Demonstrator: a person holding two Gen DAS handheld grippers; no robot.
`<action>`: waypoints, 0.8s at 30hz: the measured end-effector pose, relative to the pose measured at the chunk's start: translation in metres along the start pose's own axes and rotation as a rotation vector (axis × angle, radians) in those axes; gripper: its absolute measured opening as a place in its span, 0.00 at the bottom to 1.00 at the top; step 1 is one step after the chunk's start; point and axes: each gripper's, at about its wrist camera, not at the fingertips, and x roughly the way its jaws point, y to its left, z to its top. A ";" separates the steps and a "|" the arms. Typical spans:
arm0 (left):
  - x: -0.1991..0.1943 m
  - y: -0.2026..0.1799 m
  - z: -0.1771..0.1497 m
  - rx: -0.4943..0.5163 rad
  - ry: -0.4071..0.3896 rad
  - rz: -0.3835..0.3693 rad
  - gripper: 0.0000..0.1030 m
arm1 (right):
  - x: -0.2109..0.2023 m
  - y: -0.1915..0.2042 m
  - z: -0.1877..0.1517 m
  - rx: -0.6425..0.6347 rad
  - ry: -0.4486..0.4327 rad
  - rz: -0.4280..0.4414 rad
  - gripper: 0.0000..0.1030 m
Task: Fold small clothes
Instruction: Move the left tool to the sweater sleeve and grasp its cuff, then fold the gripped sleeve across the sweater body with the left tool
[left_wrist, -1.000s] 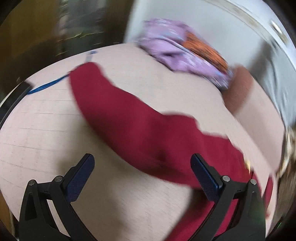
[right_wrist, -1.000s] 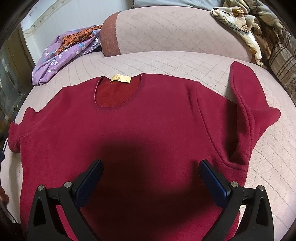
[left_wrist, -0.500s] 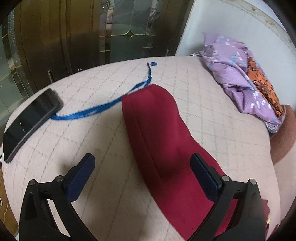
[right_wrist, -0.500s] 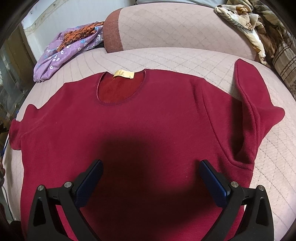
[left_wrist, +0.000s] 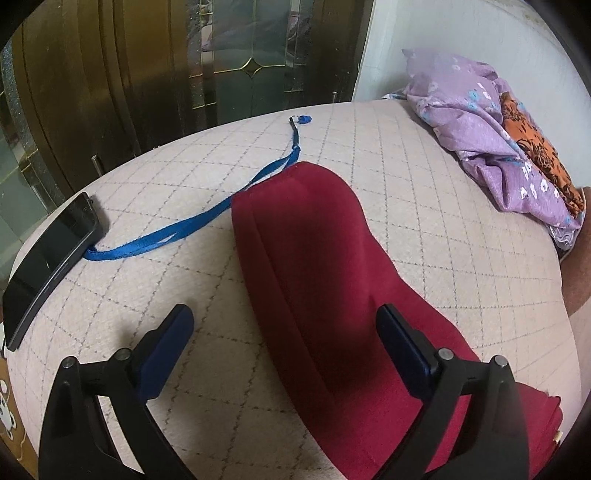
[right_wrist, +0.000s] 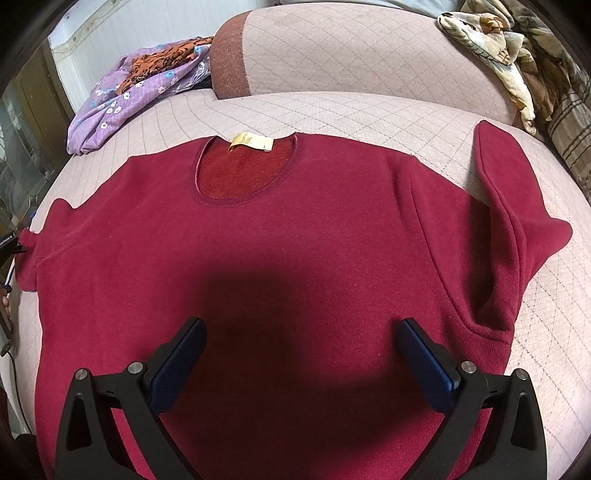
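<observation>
Red sweater (right_wrist: 295, 258) lies flat beneath both hand-held grippers (left (left_wrist: 284, 325), right (right_wrist: 301, 339)), each spread wide, empty.

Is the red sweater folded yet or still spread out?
Mostly spread: the sweater lies flat, neckline open; only one sleeve is doubled back.

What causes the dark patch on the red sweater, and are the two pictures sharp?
Right wrist view: sharp; the dark patch on the red sweater lies just ahead of the open right gripper, so it is probably its shadow. Left wrist view: also sharp, fisheye bending the quilted cover; a softer shadow falls on the sleeve.
</observation>
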 end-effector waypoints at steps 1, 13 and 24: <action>0.000 0.000 0.000 0.000 0.000 0.000 0.97 | 0.000 0.000 0.000 -0.001 0.000 0.000 1.00; -0.001 0.007 0.002 -0.031 -0.035 -0.047 0.28 | 0.000 0.001 -0.001 -0.005 0.001 0.001 1.00; -0.031 0.022 0.008 -0.119 -0.034 -0.271 0.05 | -0.003 -0.003 0.000 0.015 0.006 0.028 1.00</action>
